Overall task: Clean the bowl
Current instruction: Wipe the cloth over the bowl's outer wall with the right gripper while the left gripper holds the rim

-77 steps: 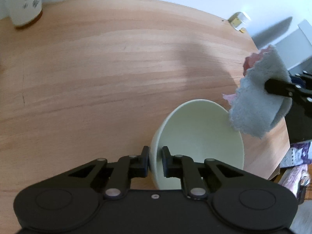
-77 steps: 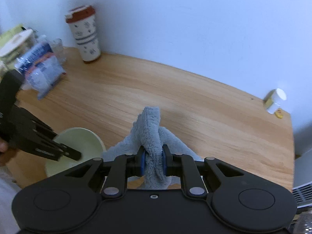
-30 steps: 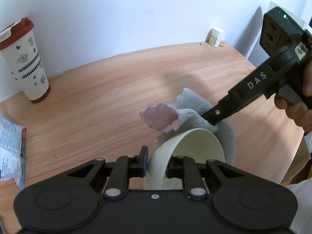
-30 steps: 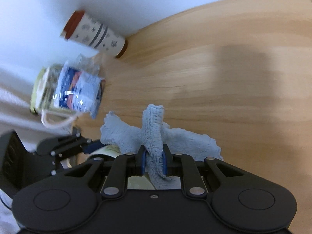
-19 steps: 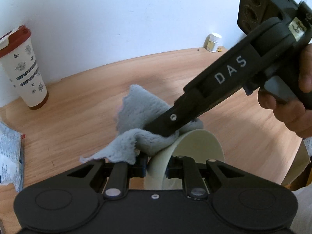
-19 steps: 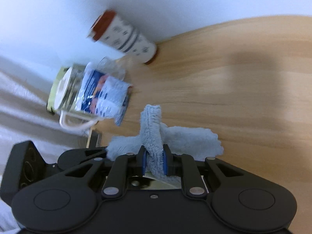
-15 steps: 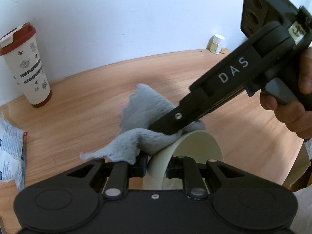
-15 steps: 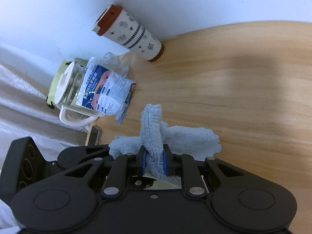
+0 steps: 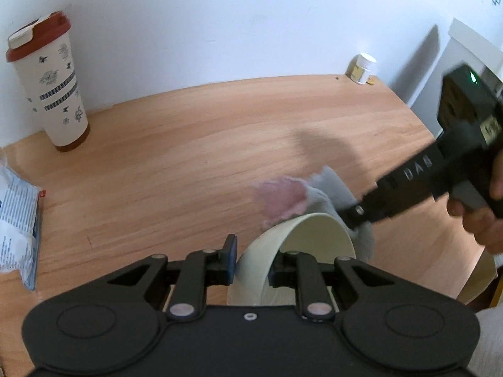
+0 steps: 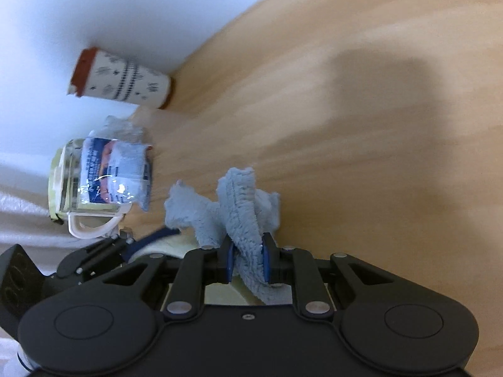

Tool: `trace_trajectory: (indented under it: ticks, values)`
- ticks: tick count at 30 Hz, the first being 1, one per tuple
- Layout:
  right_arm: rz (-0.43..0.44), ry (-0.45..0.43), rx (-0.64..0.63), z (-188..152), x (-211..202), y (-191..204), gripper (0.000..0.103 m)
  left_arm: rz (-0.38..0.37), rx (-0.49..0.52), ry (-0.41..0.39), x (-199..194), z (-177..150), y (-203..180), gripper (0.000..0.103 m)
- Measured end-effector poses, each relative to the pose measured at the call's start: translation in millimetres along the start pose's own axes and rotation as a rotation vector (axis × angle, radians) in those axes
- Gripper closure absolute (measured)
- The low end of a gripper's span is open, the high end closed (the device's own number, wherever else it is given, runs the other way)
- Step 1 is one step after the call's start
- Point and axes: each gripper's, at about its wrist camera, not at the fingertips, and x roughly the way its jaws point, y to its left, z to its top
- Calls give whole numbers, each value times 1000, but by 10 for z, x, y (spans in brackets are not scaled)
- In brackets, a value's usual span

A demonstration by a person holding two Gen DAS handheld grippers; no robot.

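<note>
Pale green bowl (image 9: 295, 251) held tipped on its side above the near right part of the wooden table (image 9: 188, 157), rim wall pinched between the two fingers of the left gripper (image 9: 251, 256), one finger outside and one inside the cavity. Right gripper (image 10: 246, 259) is clenched on a fold of a grey-blue microfibre cloth (image 10: 239, 207), the rest of it bunching loose ahead of the fingers. From the left wrist view that cloth sits at the bowl's far rim, a pink patch of it flopped over the edge, with a hand (image 9: 481, 216) gripping the right tool's handle at far right. Wiping looks under way, the rim being worked now. Risks as I judge them: the bowl is held by a thin wall only, so a hard push from the cloth could lever it out of the pinch and drop it on the table. The loose cloth end could snag in the left fingers. Blur in the right view suggests quick movement, which raises both chances. Patterned tumbler with a red lid (image 9: 47, 84) and a plastic packet (image 9: 15, 220) stand well clear at left.
</note>
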Motion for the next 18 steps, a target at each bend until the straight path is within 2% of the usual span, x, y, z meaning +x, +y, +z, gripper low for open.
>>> trace_trajectory:
  ticks: [7, 10, 13, 18]
  values:
    - [-35, -11, 37, 11, 41, 49, 84, -3, -13, -12, -11, 22, 21, 86]
    - [5, -32, 38, 106, 4, 126, 84, -18, -34, -12, -5, 36, 55, 86]
    - [64, -30, 5, 207, 30, 293, 84, -24, -6, -11, 16, 47, -11, 86]
    - [79, -10, -63, 253, 138, 570, 84, -25, -5, -20, 2, 57, -28, 86]
